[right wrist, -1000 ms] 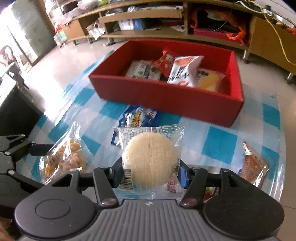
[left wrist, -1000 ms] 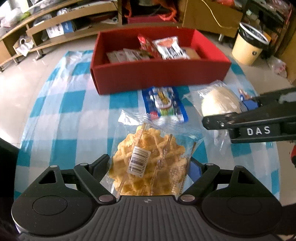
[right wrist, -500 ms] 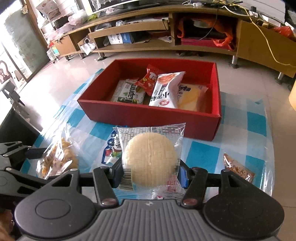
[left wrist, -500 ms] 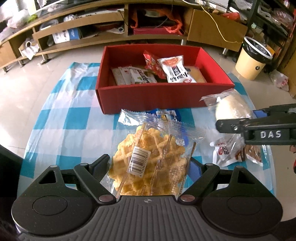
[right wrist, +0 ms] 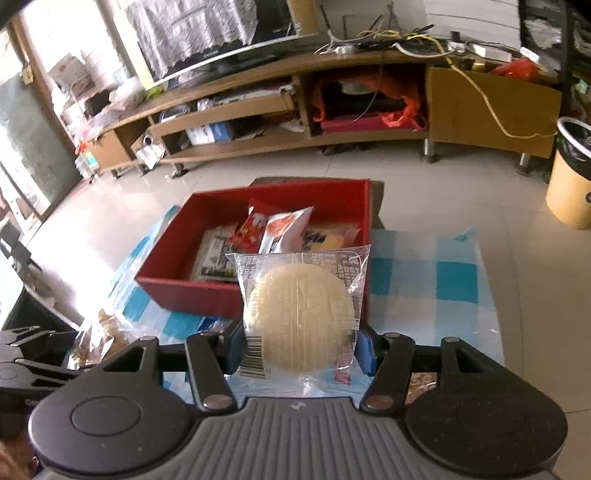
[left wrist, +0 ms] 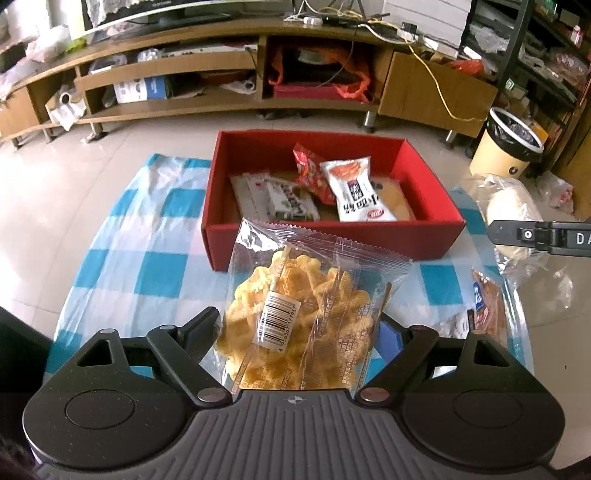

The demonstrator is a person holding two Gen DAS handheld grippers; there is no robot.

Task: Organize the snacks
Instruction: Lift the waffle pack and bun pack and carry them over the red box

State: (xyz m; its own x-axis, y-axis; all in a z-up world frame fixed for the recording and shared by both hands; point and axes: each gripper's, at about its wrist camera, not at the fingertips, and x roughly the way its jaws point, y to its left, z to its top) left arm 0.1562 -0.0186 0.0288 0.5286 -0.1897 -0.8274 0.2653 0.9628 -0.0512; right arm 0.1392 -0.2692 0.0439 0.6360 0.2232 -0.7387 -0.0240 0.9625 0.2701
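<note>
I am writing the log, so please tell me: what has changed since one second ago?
Both grippers have risen from the checked cloth with their packets: the left gripper keeps the waffle snack bag, the right gripper the round cake packet. The red box and its snacks stayed put.

The floor (left wrist: 66, 184) is made of pale, shiny tiles. A long, low wooden shelf (right wrist: 258, 110) runs along the far side of the room, with boxes, bags and wires on it. A yellow wire (left wrist: 439, 92) hangs down over its wooden door (left wrist: 432, 88). A cream bin (left wrist: 506, 147) with a black bag inside stands on the floor at the right. Bright light comes in from a window (right wrist: 48, 48) on the left and shines on the tiles. A white lace cloth (right wrist: 192, 22) hangs above the shelf.
</note>
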